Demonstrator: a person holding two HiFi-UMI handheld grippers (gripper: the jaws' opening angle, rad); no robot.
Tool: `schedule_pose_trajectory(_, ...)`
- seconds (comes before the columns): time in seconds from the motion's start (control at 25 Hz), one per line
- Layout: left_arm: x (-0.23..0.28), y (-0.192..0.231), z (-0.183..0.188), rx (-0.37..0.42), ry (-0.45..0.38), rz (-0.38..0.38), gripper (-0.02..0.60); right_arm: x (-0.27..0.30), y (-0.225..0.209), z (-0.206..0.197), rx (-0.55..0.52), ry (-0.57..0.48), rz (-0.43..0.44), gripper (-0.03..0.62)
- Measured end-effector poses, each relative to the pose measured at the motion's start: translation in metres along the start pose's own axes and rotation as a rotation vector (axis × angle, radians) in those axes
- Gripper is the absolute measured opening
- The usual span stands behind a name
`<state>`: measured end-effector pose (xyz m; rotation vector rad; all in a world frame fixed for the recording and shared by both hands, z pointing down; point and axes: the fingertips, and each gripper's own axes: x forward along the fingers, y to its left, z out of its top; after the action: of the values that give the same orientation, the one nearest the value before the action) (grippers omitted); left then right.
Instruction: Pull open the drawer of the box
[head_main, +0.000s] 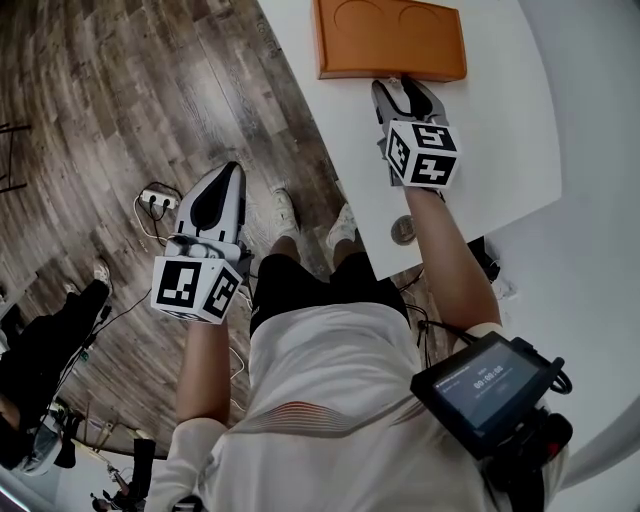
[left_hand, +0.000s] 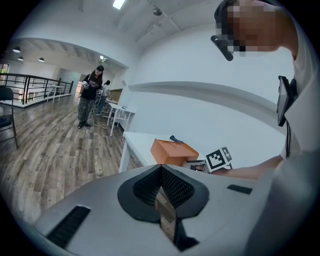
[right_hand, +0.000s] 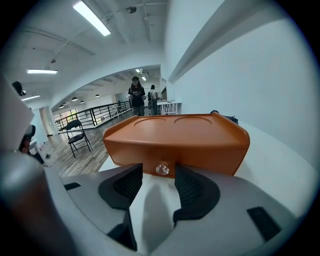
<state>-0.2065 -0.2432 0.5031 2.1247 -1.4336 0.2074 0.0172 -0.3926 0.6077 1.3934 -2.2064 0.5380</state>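
Note:
An orange box (head_main: 390, 38) with two round recesses in its lid stands on the white table (head_main: 500, 150). Its drawer front (right_hand: 175, 159) looks flush with the box and carries a small clear knob (right_hand: 161, 168). My right gripper (head_main: 405, 88) is at that front and open, its two dark pads (right_hand: 196, 190) standing on either side of the knob without touching it. My left gripper (head_main: 230, 175) is shut with nothing in it, held over the wood floor to the left of the table. The left gripper view shows the box (left_hand: 172, 151) from the side.
A small round metal disc (head_main: 403, 231) lies near the table's front edge. A power strip (head_main: 157, 199) with cables is on the floor. A person (left_hand: 90, 95) stands far off in the room. A black chair (right_hand: 77, 132) stands to the left.

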Motion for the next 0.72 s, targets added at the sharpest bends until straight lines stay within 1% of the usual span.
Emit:
schedule_pose_trajectory(0.32, 0.0038, 0.0010, 0.0033, -0.006, -0.003, -0.014, 0.009, 0.0003, -0.0032, 0.0027, 0.026, 0.009, -0.061, 0.116)
schedule_pose_trajectory(0.6, 0.0015, -0.0033, 0.0010, -0.002, 0.007, -0.017, 0.009, 0.0031, -0.0045, -0.0007, 0.044, 0.013, -0.062, 0.081)
schedule_pose_trajectory(0.72, 0.0035, -0.0040, 0.0000, 0.006, 0.011, -0.021, 0.009, 0.0052, -0.0079, -0.0004, 0.050, 0.009, -0.066, 0.077)
